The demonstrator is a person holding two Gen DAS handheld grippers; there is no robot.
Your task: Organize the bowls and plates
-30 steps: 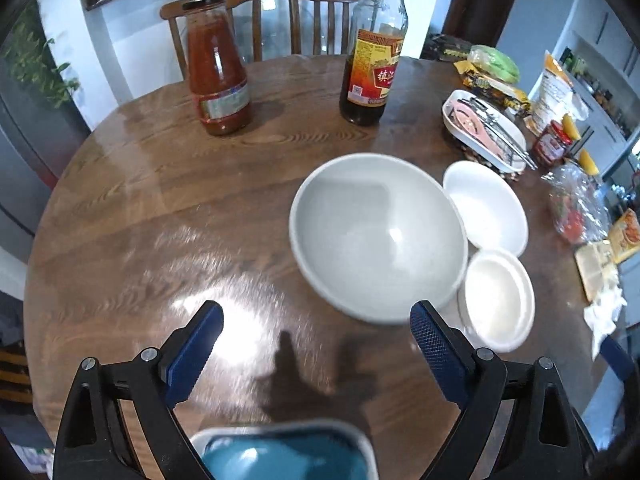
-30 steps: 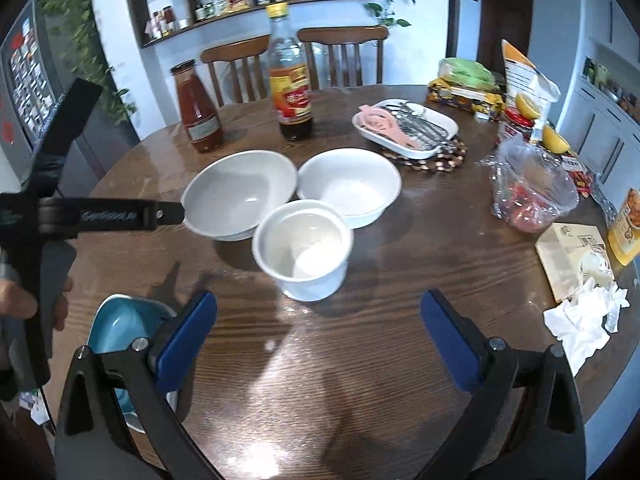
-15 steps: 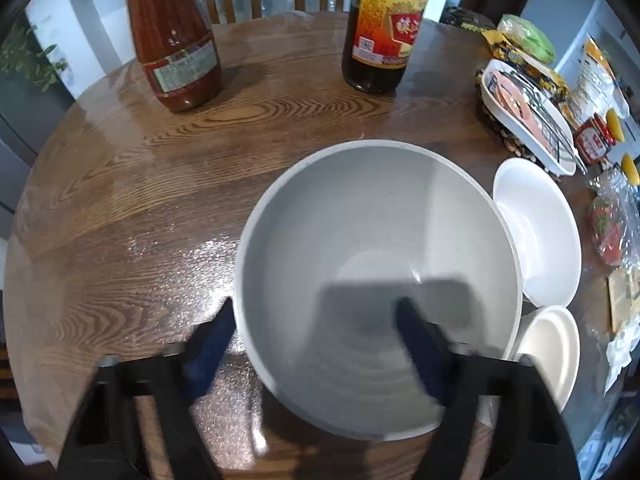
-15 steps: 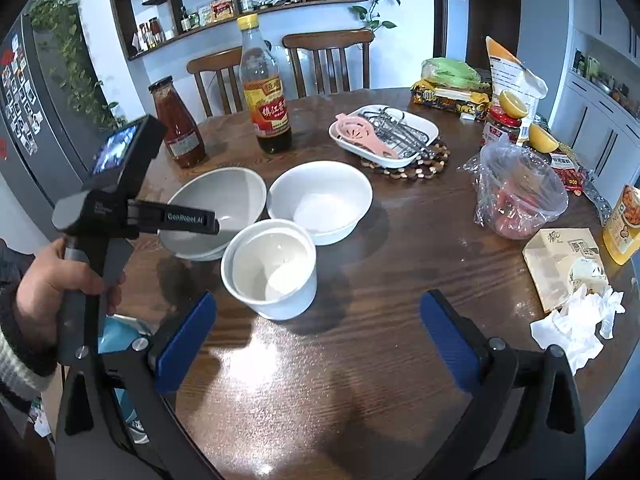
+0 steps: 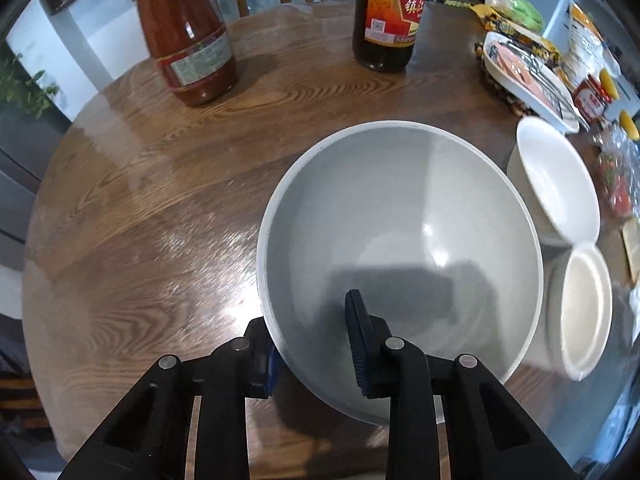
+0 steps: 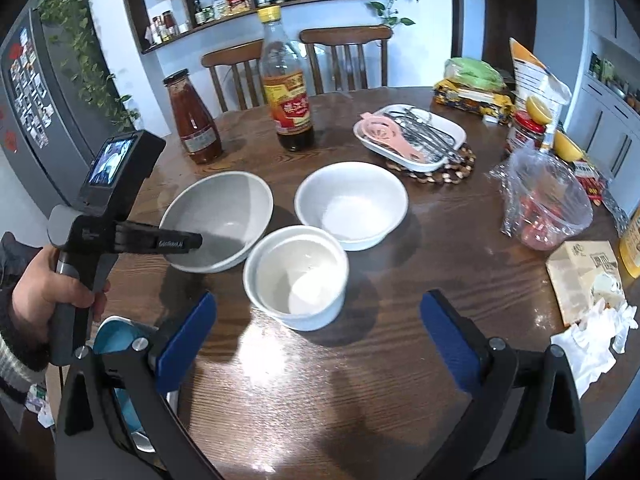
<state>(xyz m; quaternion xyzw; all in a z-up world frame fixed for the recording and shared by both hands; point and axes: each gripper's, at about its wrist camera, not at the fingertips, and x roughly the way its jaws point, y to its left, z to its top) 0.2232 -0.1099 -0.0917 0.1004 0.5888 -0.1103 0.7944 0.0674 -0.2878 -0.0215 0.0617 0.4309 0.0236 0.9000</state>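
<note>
The left gripper (image 5: 316,340) pinches the near rim of the grey bowl (image 5: 400,248), one finger inside, one outside, presumably for lifting and stacking. The right gripper (image 6: 316,336) waits spread wide, the small white bowl (image 6: 296,276) at its twelve o'clock.

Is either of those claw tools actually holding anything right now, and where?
The left gripper pinches the grey bowl by its near rim, one finger inside, one outside. The right gripper is open, holding nothing.
</note>
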